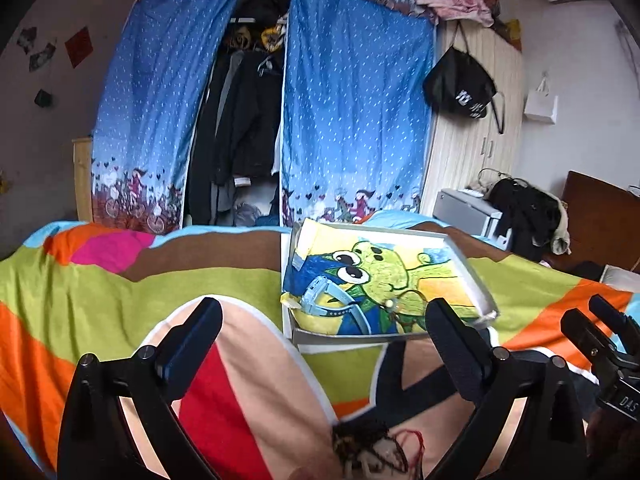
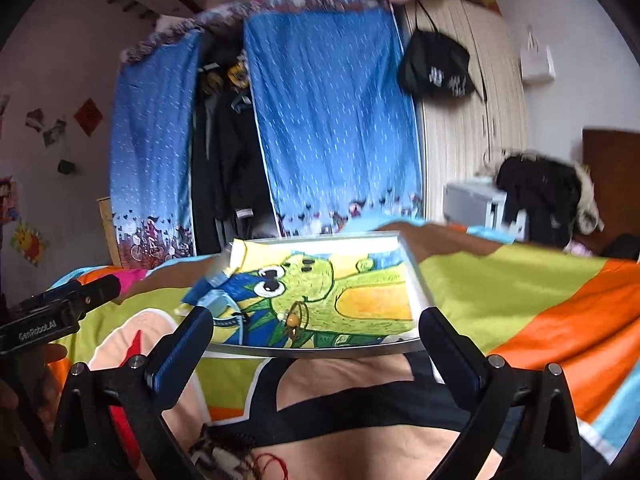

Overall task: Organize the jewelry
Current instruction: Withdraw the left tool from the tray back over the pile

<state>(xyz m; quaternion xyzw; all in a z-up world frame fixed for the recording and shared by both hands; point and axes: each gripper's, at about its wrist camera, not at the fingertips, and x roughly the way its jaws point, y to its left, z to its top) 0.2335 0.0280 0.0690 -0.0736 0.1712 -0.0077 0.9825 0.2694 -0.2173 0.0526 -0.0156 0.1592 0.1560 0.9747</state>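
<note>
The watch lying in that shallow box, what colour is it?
Light blue, strap and case alike; the watch shows best in the left wrist view.

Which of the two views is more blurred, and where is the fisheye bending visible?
Right wrist view: more blurred, smeared at the tray and the black bag. Left wrist view: sharper, the blue watch crisp. Both views: the bedspread edge curves, corners dark.

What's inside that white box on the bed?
The box holds a cartoon frog drawing lining its bottom. On the drawing lie a light blue watch and a small beaded piece. Whatever is under the drawing is covered.
</note>
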